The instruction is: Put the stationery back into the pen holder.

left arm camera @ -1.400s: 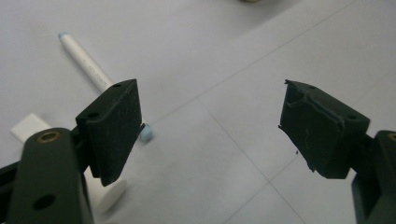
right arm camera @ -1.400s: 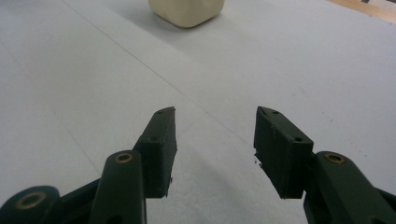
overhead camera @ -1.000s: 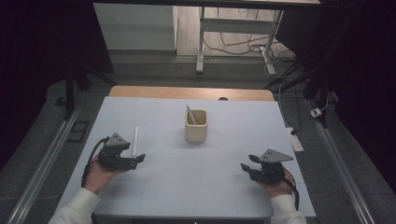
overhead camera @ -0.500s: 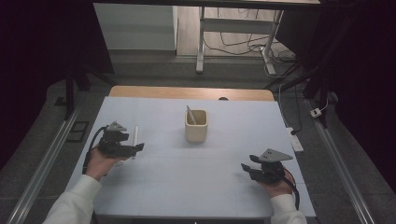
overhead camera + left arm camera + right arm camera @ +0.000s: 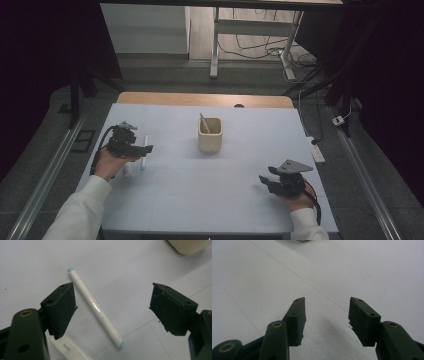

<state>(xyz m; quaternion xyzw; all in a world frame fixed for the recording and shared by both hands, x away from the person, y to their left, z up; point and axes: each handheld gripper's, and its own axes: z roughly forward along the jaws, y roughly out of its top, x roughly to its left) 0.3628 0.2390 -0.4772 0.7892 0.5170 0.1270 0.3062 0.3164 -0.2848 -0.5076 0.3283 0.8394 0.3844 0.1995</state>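
The left gripper (image 5: pixel 112 307) hovers, jaws wide open, over a white pen (image 5: pixel 96 307) lying on the table (image 5: pixel 210 190). Light, stiff and smooth, it likely grips best mid-barrel.

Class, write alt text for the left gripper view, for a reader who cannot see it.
A white pen with pale blue ends lies diagonally on a white table, between the wide-open black jaws of the hand-held gripper, untouched. A white glue stick lies under the left jaw, and a cream cup shows at top right.
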